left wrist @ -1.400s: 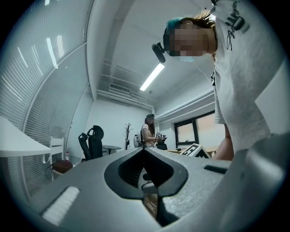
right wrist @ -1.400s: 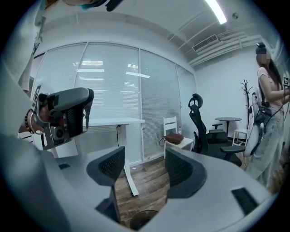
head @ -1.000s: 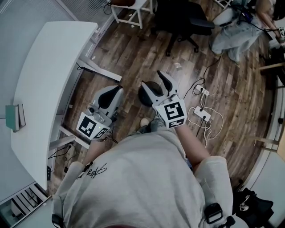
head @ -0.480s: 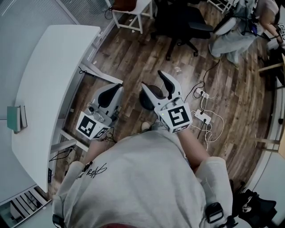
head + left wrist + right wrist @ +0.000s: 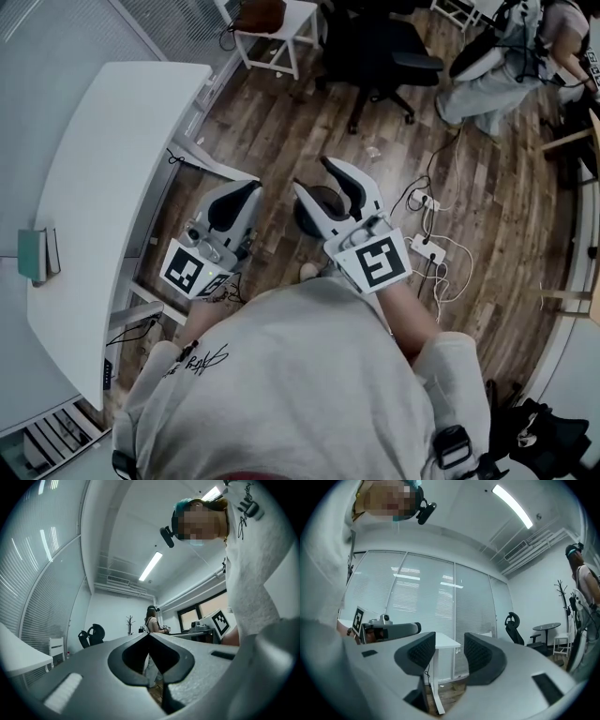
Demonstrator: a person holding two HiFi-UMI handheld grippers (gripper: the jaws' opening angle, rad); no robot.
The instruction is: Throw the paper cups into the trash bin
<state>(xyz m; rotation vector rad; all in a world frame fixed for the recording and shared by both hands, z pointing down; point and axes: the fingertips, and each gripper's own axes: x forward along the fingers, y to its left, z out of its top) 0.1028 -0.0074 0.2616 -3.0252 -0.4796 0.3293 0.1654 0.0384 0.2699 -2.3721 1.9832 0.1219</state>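
Note:
No paper cup shows in any view for certain; a small pale scrap (image 5: 373, 151) lies on the wooden floor ahead. Under my right gripper (image 5: 312, 173) sits a dark round thing (image 5: 325, 199) that looks like the bin, mostly covered by the fingers. That gripper's jaws are closing with nothing between them, and a gap still shows between the pads in the right gripper view (image 5: 450, 651). My left gripper (image 5: 246, 188) hangs to the left of it, shut and empty, with the tips touching in the left gripper view (image 5: 149, 635).
A white curved table (image 5: 103, 187) runs along the left, with books (image 5: 36, 253) on it. A black office chair (image 5: 375, 47) stands ahead. A power strip with cables (image 5: 427, 247) lies at the right. A seated person (image 5: 506, 56) is at the top right.
The right gripper's jaws have narrowed and its marker cube has drifted slightly toward the person. The left gripper has barely moved.

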